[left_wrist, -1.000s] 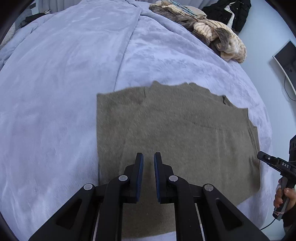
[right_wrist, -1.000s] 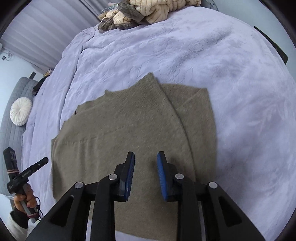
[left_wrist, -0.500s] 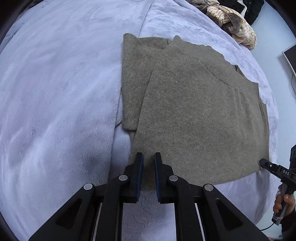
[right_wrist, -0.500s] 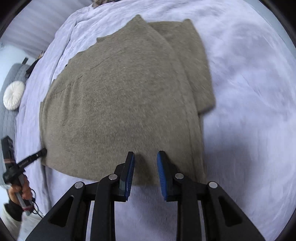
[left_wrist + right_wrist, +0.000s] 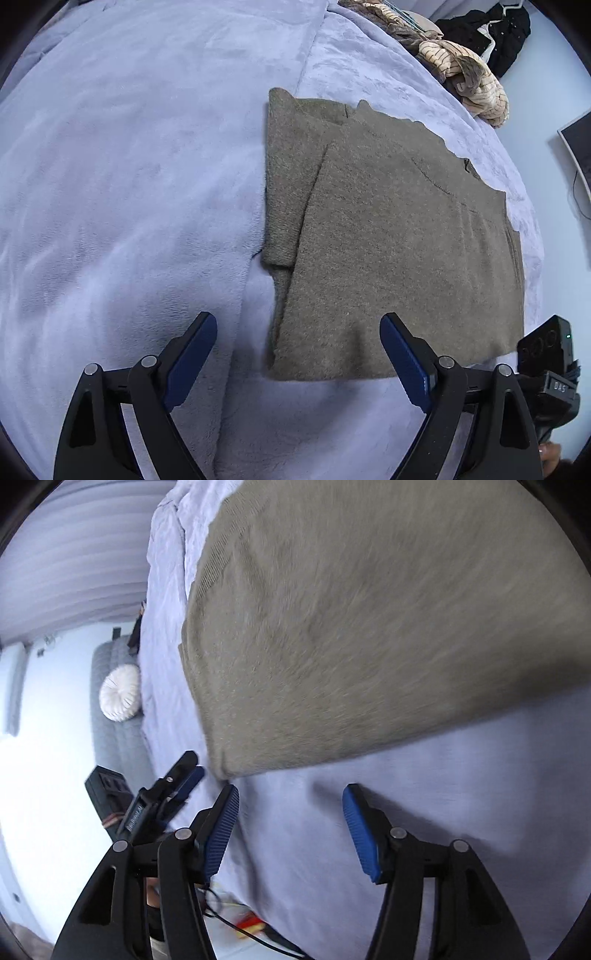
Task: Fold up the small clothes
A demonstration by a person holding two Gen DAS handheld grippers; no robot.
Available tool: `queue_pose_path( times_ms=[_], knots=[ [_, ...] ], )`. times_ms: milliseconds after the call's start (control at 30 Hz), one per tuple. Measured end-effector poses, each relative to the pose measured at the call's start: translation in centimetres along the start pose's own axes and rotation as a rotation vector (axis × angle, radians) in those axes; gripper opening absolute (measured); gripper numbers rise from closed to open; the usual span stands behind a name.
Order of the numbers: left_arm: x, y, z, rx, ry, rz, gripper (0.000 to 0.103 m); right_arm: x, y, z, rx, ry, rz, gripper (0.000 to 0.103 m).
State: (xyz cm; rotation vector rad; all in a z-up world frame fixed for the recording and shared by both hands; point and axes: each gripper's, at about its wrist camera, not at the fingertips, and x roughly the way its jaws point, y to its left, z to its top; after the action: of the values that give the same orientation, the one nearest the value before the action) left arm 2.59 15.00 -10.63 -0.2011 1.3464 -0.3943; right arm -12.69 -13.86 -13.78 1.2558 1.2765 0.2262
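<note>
Both grippers let go now; the left gripper [image 5: 298, 350] has sprung wide, the right gripper [image 5: 290, 825] is opening, nothing between either's jaws; the sweater [image 5: 388, 236] lies folded on the bed [image 5: 129, 184], ready for its next fold.

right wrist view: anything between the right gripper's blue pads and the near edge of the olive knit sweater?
Nothing but bare lavender fleece blanket. The right gripper, jaws opening, sits short of the olive knit sweater's hem; right wrist view shows it.
</note>
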Motion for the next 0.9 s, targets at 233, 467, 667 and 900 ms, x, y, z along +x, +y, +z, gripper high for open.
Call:
queue_pose_path(
  times_ms=[233,467,667,900],
  knots=[
    [2.6,0.4,0.5,-0.063,0.09,-0.1,0.019,3.4,-0.9,1.0,0.186,-0.08,0.141,0.04],
    [-1.9,-2.1,-0.1,0.101,0.012,-0.094,0.019,0.9,3.2,1.4,0.01,-0.109,0.153,0.009],
    [1.6,0.3,-2.6,0.115,0.126,0.014,0.018,3.0,0.9,0.4,0.035,-0.048,0.012,0.009],
    [-0.2,0.9,-4.3,0.139,0.104,0.054,0.019,4.0,0.8,-0.6,0.003,0.033,-0.095,0.011]
  ],
)
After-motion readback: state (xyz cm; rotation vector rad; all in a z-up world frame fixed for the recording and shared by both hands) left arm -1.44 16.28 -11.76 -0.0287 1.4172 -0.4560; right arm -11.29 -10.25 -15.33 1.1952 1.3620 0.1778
